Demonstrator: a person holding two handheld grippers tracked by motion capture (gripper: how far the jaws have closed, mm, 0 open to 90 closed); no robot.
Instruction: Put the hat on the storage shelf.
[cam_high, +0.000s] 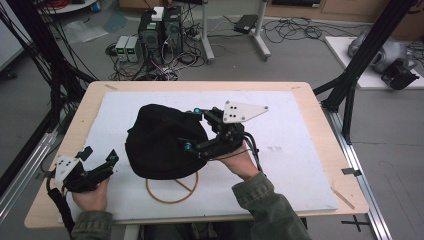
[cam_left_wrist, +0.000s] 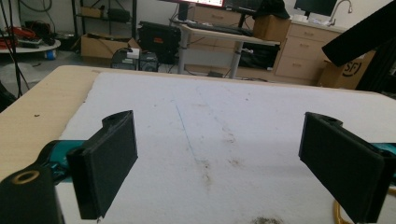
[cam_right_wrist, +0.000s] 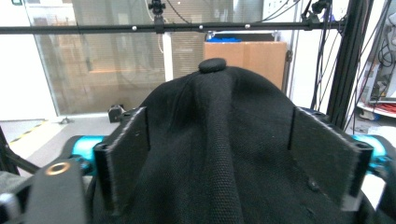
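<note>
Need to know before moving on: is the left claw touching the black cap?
Apart. The high view shows the left claw open, with bare white mat between it and the black cap.

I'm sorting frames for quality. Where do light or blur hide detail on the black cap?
High view: the cap is a flat dark mass with hardly any folds readable. Right gripper view: bright windows behind backlight it, yet weave and top button stay sharp. Left gripper view: foam sheet evenly lit, background soft.

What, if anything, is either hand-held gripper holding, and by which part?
Nothing is held. The right hand-held gripper stands open around the black cap's crown, pads apart from the fabric. The left hand-held gripper is open over bare foam.
</note>
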